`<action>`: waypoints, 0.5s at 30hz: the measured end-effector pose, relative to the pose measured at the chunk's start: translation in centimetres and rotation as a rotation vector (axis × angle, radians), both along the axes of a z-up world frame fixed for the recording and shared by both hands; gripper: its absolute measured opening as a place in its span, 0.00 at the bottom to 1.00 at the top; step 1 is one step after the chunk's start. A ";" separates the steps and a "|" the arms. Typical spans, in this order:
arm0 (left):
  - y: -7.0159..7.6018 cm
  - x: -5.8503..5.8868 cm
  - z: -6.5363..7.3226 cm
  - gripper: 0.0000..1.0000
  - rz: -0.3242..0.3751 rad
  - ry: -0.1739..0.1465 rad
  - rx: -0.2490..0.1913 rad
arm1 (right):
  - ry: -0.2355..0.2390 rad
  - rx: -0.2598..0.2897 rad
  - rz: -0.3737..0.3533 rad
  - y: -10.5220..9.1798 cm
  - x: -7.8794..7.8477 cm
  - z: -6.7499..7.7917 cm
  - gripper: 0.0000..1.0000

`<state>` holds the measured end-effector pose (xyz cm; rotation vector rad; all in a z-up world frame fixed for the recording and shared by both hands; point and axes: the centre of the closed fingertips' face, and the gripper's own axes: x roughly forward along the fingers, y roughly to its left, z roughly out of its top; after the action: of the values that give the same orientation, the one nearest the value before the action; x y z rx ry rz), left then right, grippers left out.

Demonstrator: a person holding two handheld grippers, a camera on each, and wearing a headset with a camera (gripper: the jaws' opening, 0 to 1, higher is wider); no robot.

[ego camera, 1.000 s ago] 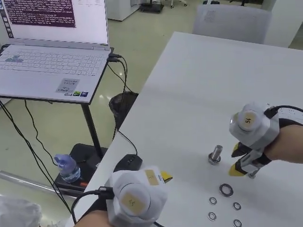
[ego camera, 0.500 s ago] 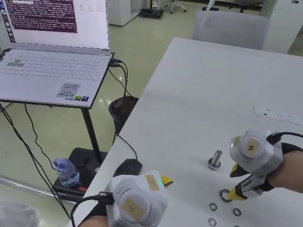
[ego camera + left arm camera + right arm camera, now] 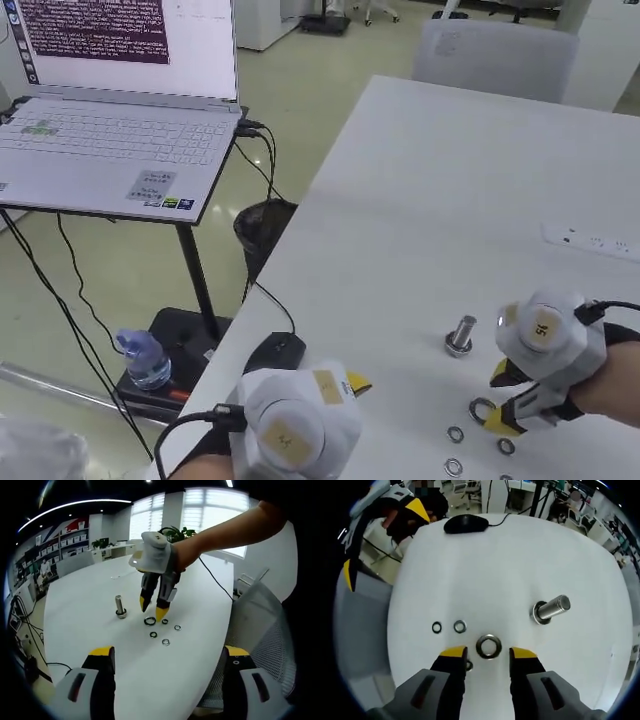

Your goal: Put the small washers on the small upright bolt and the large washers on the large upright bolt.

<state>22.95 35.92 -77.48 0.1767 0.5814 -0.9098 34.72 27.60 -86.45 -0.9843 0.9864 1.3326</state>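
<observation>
large washer (image 3: 488,646) sat near the large bolt (image 3: 551,609); my right gripper (image 3: 488,653), jaws apart, straddled it; i judged lowering squarely before pinching best.

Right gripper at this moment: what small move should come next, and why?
Probably lower the right gripper a touch and shut its jaws on the large washer. The jaws stand open with a tip on either side of that washer, which lies flat on the table and is not yet held. The bolt stands upright close by.
</observation>
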 end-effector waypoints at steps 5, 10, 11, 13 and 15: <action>0.1 0.0 0.0 0.88 -0.002 -0.002 0.001 | -0.008 -0.004 -0.003 0.0 0.2 -0.8 0.35; 0.2 0.0 0.0 0.87 -0.007 -0.007 0.001 | -0.006 -0.007 -0.018 0.3 0.3 -0.9 0.34; 0.2 0.0 -0.1 0.87 -0.008 -0.006 0.001 | -0.003 -0.005 -0.020 0.4 0.3 -1.0 0.34; 0.2 -0.1 -0.1 0.87 -0.008 -0.004 0.000 | -0.008 -0.014 -0.016 0.4 0.3 -1.2 0.33; 0.2 -0.1 0.0 0.86 -0.007 -0.004 -0.002 | -0.008 -0.021 -0.017 0.3 0.3 -1.3 0.33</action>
<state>22.89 36.10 -77.50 0.1785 0.5763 -0.9164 34.98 27.86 -87.71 -0.9939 1.0023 1.3053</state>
